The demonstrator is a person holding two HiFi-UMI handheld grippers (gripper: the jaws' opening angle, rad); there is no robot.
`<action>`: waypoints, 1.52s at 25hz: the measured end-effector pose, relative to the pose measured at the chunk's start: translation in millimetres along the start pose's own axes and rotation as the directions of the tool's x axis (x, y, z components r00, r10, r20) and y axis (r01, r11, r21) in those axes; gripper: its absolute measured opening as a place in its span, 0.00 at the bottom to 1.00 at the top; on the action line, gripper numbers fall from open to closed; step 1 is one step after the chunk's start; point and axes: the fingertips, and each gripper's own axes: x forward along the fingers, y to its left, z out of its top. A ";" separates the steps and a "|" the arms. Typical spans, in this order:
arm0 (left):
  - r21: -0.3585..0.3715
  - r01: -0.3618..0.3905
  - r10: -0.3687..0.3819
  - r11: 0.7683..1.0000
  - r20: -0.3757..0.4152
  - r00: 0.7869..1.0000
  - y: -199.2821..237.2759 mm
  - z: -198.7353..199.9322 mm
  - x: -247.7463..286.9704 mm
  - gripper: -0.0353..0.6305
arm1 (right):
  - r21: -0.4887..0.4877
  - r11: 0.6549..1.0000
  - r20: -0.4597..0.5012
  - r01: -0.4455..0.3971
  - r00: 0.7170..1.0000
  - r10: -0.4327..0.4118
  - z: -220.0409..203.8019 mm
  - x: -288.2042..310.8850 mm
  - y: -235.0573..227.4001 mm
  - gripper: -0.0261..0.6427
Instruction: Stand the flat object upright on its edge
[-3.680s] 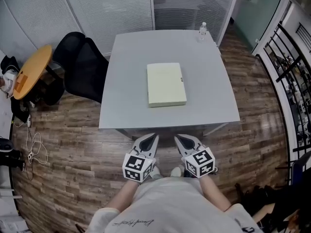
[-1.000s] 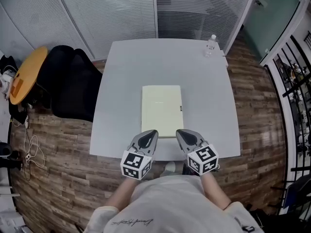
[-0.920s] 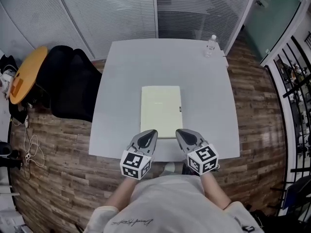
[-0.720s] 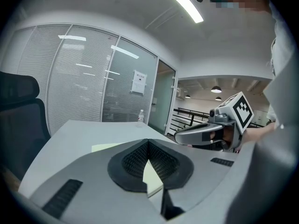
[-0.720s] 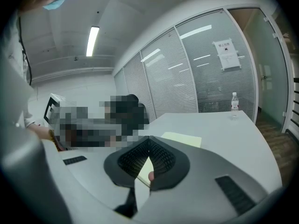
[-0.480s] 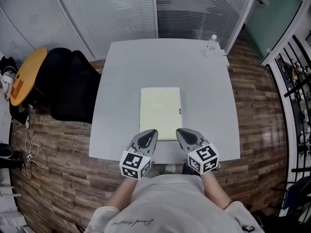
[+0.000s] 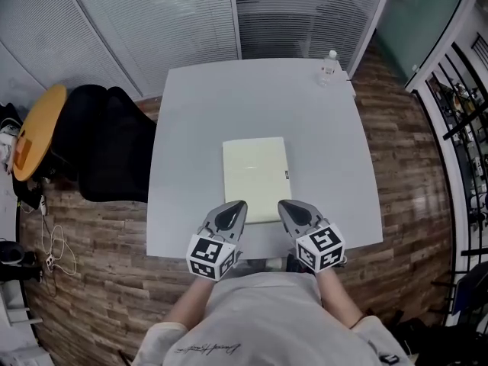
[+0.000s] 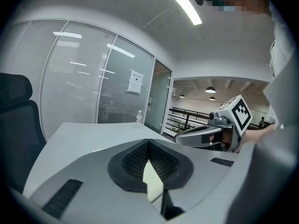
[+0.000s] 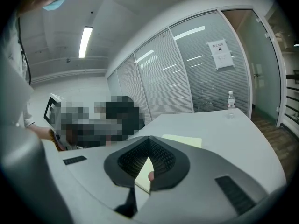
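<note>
Filling most of the head view, a floor of brown wooden planks [image 7: 91, 227] lies under a square grey table [image 7: 191, 105], which is smooth and matt. Behind the table stands a glass wall with white blinds [image 7: 152, 14]. To the left of the left gripper there is a black office chair [image 7: 110, 147], and further left a round yellow tabletop [image 7: 38, 124], cut off by the picture's edge. The flat object [image 7: 256, 178], a pale yellow rectangle with a thin edge (a book or a pad, I cannot tell which), lies flat on the table just ahead of both grippers. Their tips cover its near corners, and whether they touch it is not clear. The left gripper [image 7: 237, 205] and the right gripper [image 7: 284, 205] have their ribbed black jaws closed together, gripping nothing. Far ahead of the right gripper, a small clear bottle [image 7: 328, 65] stands near the table's corner.
</note>
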 end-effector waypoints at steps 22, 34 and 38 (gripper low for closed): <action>-0.033 -0.016 0.012 0.999 -0.106 0.994 38.1 -28.6 8.6 0.07 | 0.043 0.996 -0.081 0.076 0.994 -0.073 -21.1 18.2 -33.2 0.08; -0.064 -0.045 0.036 0.997 -0.135 0.990 58.2 -44.3 22.5 0.07 | 0.076 0.993 -0.118 0.094 0.989 -0.084 -36.6 30.9 -52.4 0.08; -0.084 -0.060 0.046 0.995 -0.156 0.987 66.4 -56.3 24.5 0.07 | 0.080 0.990 -0.130 0.120 0.986 -0.109 -40.3 35.7 -63.5 0.08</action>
